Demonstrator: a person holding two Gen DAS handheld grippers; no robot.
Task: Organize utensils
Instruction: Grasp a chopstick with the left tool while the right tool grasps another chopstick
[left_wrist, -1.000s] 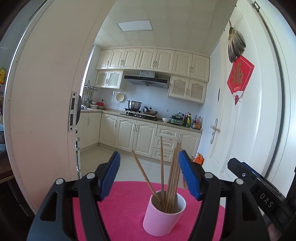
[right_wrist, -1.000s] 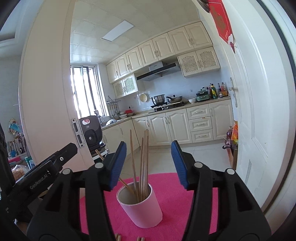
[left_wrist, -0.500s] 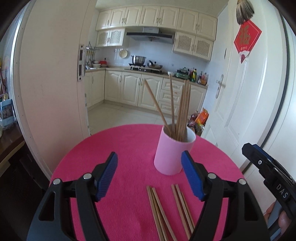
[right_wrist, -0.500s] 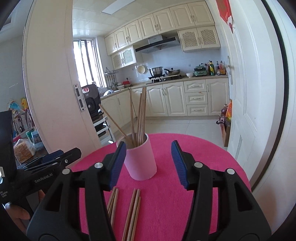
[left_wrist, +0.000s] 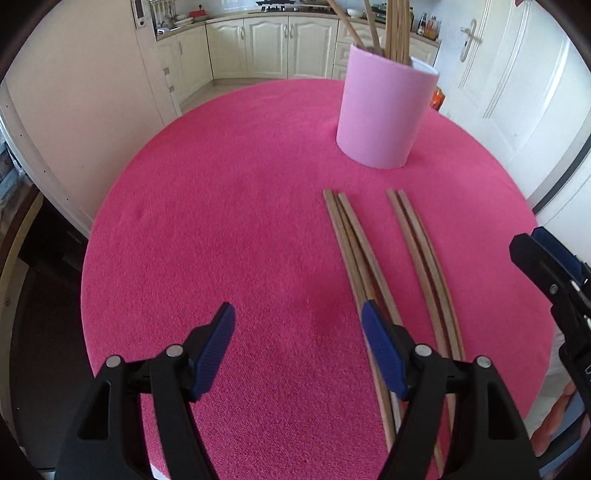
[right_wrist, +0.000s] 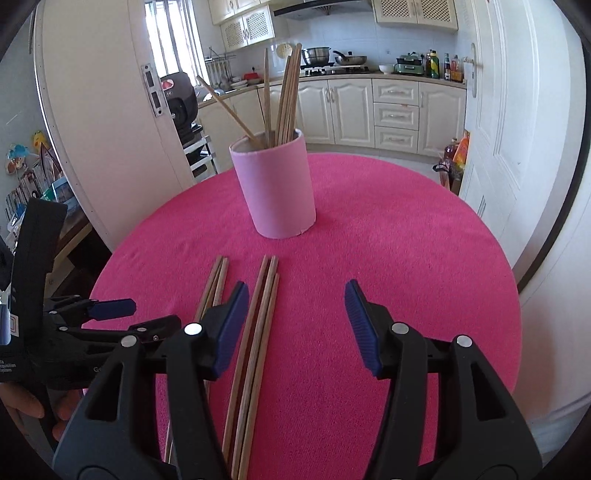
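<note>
A pink cup (left_wrist: 384, 114) (right_wrist: 275, 188) holding several wooden chopsticks (right_wrist: 284, 96) stands at the far side of a round pink table (left_wrist: 221, 229) (right_wrist: 406, 251). Two bundles of loose chopsticks lie flat in front of it: a left bundle (left_wrist: 354, 243) (right_wrist: 214, 282) and a right bundle (left_wrist: 421, 247) (right_wrist: 258, 317). My left gripper (left_wrist: 297, 325) is open and empty, low over the table, its right finger over the left bundle. My right gripper (right_wrist: 295, 302) is open and empty, its left finger beside the right bundle. Each gripper shows at the edge of the other's view (left_wrist: 546, 269) (right_wrist: 107, 310).
An open white door (right_wrist: 103, 122) stands left of the table and another white door (right_wrist: 509, 110) to the right. Kitchen cabinets (right_wrist: 369, 107) and a counter with pots lie beyond. The table edge falls away on all sides.
Both grippers have tilted downward and pulled back from the cup, so the table and loose chopsticks now fill the views. Both stay open and empty.
</note>
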